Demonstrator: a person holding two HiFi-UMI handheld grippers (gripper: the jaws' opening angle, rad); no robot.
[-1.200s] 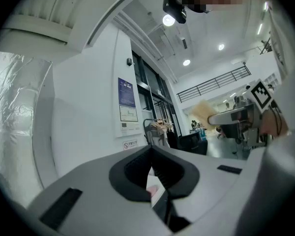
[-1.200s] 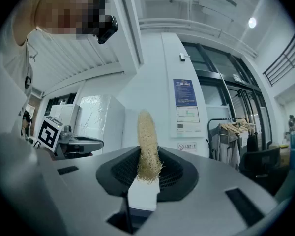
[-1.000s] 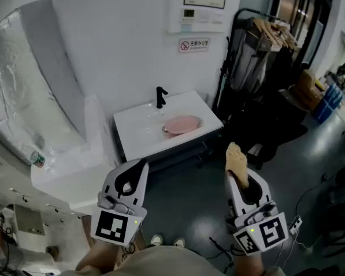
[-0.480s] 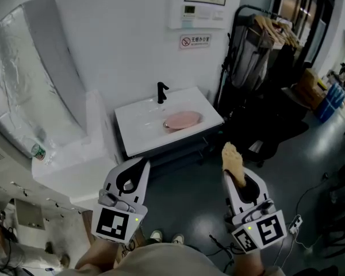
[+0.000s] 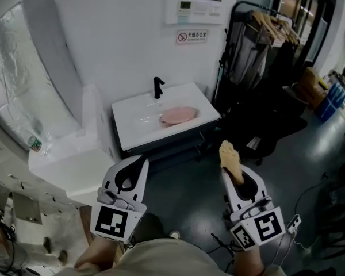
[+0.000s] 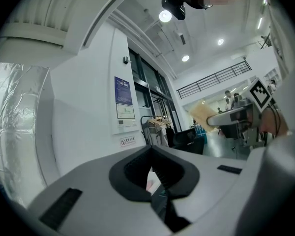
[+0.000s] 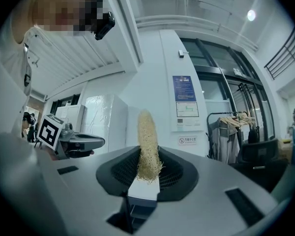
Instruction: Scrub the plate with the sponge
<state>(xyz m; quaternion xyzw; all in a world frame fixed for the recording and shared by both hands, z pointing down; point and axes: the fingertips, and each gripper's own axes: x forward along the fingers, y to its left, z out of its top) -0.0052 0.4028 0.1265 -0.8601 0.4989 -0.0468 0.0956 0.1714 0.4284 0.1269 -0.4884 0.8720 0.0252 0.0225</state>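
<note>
1. Your right gripper [image 5: 234,180] has its jaws clamped on the sponge [image 5: 228,156], lower right of the head view. It's a loofah-looking pad sticking up past the tips.
2. Your left gripper [image 5: 137,167] is closed on nothing.
3. The pink plate [image 5: 178,115] lies in the white sink [image 5: 132,125], centre frame, well apart from both grippers.
4. The sponge looks light and springy (it'll probably flex), so hold it low, near its base. The plate's likely slick and breakable, so pin its rim.

Head view steeply down, gripper views level — sharing wall sign [image 5: 194,36].
</note>
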